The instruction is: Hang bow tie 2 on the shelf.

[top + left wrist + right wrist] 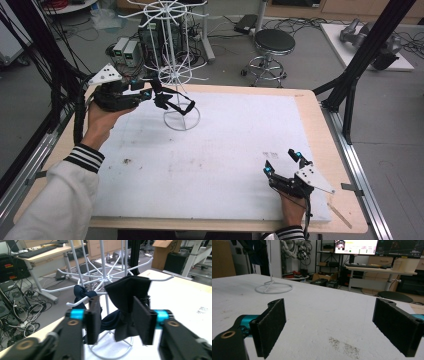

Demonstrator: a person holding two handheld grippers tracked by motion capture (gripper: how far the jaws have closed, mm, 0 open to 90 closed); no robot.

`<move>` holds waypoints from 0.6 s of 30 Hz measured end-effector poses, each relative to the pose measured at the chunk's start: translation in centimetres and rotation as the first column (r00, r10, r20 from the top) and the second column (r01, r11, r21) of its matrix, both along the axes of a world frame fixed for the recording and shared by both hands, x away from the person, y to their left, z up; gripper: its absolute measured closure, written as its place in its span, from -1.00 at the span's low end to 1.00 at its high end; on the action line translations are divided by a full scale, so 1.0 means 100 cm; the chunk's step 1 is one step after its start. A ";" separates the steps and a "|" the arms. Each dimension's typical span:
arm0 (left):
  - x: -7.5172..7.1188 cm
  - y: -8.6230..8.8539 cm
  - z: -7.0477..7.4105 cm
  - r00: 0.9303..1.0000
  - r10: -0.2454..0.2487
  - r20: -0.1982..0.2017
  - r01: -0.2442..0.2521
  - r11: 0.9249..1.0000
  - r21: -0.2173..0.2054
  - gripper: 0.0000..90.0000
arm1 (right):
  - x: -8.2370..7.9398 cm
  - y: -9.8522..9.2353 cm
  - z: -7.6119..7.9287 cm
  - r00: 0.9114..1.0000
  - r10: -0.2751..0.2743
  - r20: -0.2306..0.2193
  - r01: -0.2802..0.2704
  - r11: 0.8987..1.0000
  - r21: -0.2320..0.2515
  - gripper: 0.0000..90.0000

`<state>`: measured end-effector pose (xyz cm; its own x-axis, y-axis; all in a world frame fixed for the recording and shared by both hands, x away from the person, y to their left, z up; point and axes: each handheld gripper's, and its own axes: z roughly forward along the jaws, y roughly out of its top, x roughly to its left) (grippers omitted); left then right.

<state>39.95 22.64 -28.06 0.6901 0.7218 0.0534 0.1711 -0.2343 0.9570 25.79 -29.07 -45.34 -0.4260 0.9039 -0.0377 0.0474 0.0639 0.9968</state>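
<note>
At the far left of the surface [310, 130], a white wire rack [172, 75] is stood on its ring base, and a dark cloth [127, 293] is draped over one of its arms so that it can hang free of the surface. The left claw [116, 321] is held level at the rack, raised to the height of that arm. Its jaws are seen parted, with the hanging lower part of the cloth lying between them; whether either pad is still touching the fabric cannot be told, but no pinch is shown. This is judged to be a letting-go, the cloth's weight now being carried by the arm. A dark blue strap [82, 293] is knotted on a neighbouring arm. The right claw [285, 162] is rested at the near right of the surface, jaws wide apart and empty, kept out of the way.
</note>
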 end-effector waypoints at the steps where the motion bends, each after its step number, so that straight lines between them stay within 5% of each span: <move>1: -0.001 0.001 0.000 1.000 -0.007 0.001 0.007 1.000 0.000 0.10 | 0.000 0.000 0.000 1.000 0.000 -0.001 0.000 1.000 0.000 -0.76; 6: -0.010 0.004 -0.004 1.000 0.004 -0.011 -0.004 1.000 -0.016 -0.69 | 0.000 0.000 0.000 1.000 -0.001 0.007 0.001 1.000 -0.008 -0.76; 11: -0.033 0.020 -0.015 0.999 0.000 0.043 0.003 0.998 -0.060 -0.76 | 0.000 0.001 0.000 1.000 0.003 0.002 -0.003 1.000 -0.012 -0.76; 18: -0.072 0.050 -0.049 0.993 0.035 0.110 -0.024 0.995 -0.097 -0.76 | 0.000 0.000 0.000 1.000 -0.002 -0.001 0.002 1.000 -0.002 -0.76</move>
<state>32.75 27.62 -32.99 0.6620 0.7472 0.0585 0.0680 -0.1376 0.9882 25.81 -29.07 -45.34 -0.4247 0.9045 -0.0392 0.0487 0.0661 0.9966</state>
